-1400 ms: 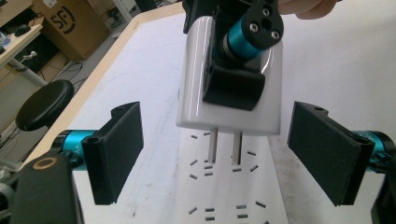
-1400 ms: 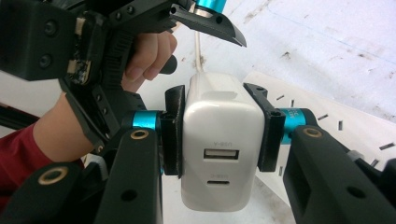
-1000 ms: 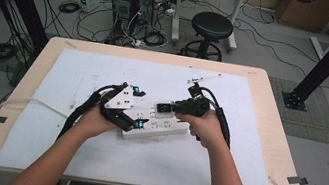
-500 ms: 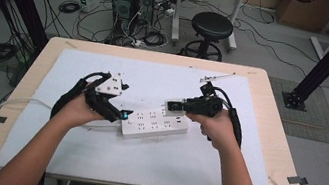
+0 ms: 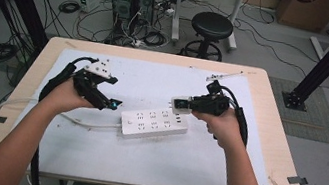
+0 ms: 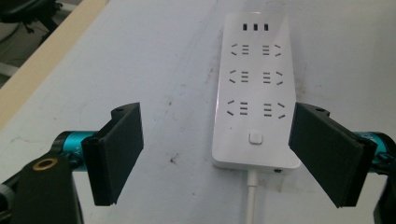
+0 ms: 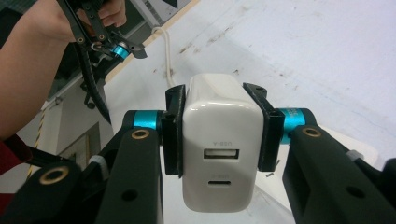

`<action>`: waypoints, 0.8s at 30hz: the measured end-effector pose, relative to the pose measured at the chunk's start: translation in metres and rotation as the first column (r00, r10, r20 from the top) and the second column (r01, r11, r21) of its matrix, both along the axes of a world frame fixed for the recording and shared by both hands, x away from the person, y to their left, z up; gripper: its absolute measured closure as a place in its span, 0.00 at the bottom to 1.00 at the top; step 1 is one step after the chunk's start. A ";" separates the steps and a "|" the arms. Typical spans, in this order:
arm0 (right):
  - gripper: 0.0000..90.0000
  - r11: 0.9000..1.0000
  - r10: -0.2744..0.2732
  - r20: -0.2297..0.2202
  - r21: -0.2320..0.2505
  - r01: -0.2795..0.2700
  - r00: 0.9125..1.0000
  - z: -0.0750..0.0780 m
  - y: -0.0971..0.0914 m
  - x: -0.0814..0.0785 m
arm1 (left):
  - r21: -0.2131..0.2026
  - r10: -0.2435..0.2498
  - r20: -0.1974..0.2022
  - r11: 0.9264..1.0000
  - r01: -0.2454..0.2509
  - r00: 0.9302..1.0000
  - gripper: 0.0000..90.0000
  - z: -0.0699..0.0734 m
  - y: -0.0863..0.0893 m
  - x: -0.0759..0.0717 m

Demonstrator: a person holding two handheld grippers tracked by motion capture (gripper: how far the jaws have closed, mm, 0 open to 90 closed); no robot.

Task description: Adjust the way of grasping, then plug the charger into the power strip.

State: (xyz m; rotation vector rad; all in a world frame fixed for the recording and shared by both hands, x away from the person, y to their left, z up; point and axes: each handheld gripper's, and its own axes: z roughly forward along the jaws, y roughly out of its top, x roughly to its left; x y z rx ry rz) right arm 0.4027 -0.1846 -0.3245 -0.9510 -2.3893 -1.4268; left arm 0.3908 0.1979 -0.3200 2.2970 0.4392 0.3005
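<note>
One wooden table (image 5: 270,115) under a white mat, cables littering the grey floor behind. From left: left gripper (image 5: 112,104), jaws wide and empty; one power strip (image 5: 153,124) lying mid-mat (six sockets); right gripper (image 5: 178,104) clamped on one white charger (image 7: 219,144).

High view: overhead, facing forward and down over the tabletop (image 5: 139,169). Each hand-held gripper view: close, along its jaws. Shared: power strip (image 5: 154,124) in high and left views.

White charger (image 7: 219,149) clamped upright above the white power strip (image 5: 154,125) lying flat.
</note>
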 end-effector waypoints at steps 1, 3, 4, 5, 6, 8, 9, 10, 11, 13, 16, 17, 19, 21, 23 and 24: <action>0.70 1.000 -0.006 -0.005 -0.007 0.006 1.000 0.001 -0.001 0.000 | 0.003 0.004 -0.004 1.000 -0.004 1.000 0.20 0.000 0.001 0.000; 0.70 1.000 -0.008 0.000 -0.007 0.008 1.000 0.001 -0.002 0.001 | 0.023 -0.001 -0.009 1.000 0.001 1.000 0.20 0.000 0.005 0.002; 0.70 1.000 -0.011 0.004 -0.020 0.011 1.000 0.003 -0.004 0.003 | 0.020 0.011 -0.014 1.000 -0.011 1.000 0.20 0.001 0.007 0.003; 0.70 1.000 -0.012 -0.006 -0.025 0.012 1.000 0.004 -0.004 0.003 | 0.027 0.010 -0.013 1.000 -0.009 1.000 0.20 0.002 0.009 0.003; 0.70 1.000 -0.012 -0.006 -0.025 0.012 1.000 0.004 -0.004 0.003 | 0.027 0.010 -0.013 1.000 -0.009 1.000 0.20 0.002 0.009 0.003; 0.70 1.000 -0.011 0.007 -0.024 0.011 1.000 0.007 -0.005 0.004 | 0.026 0.018 -0.014 1.000 -0.017 1.000 0.20 0.003 0.012 0.005; 0.70 1.000 -0.011 0.007 -0.024 0.011 1.000 0.007 -0.005 0.004 | 0.026 0.018 -0.014 1.000 -0.017 1.000 0.20 0.003 0.012 0.005; 0.70 1.000 -0.011 0.007 -0.024 0.011 1.000 0.007 -0.006 0.004 | 0.026 0.018 -0.014 1.000 -0.017 1.000 0.20 0.003 0.012 0.005; 0.70 0.999 -0.015 0.006 -0.039 0.015 1.000 0.010 -0.008 0.005 | 0.037 0.031 -0.019 0.999 -0.031 0.999 0.20 0.004 0.016 0.007; 0.70 0.999 -0.014 0.009 -0.040 0.014 1.000 0.011 -0.008 0.006 | 0.039 0.042 -0.019 0.998 -0.041 0.999 0.20 0.005 0.019 0.008; 0.70 0.998 -0.013 0.017 -0.054 0.014 1.000 0.014 -0.009 0.008 | 0.043 0.057 -0.026 0.998 -0.056 0.998 0.20 0.005 0.023 0.009; 0.70 0.998 -0.011 0.016 -0.061 0.012 1.000 0.015 -0.010 0.009 | 0.053 0.055 -0.027 0.997 -0.053 0.998 0.20 0.006 0.025 0.010; 0.70 0.998 -0.012 0.013 -0.069 0.013 1.000 0.016 -0.010 0.010 | 0.057 0.060 -0.024 0.997 -0.059 0.998 0.20 0.006 0.026 0.010; 0.70 0.997 -0.008 0.017 -0.081 0.010 1.000 0.016 -0.010 0.012 | 0.057 0.072 -0.025 0.996 -0.071 0.997 0.20 0.005 0.028 0.008; 0.70 0.990 0.005 0.028 -0.141 -0.001 1.000 0.021 -0.009 0.019 | 0.079 0.071 -0.021 0.994 -0.070 0.997 0.20 0.005 0.032 0.007; 0.70 0.988 0.008 0.025 -0.155 -0.004 1.000 0.022 -0.008 0.020 | 0.084 0.069 -0.018 0.994 -0.067 0.997 0.20 0.004 0.033 0.006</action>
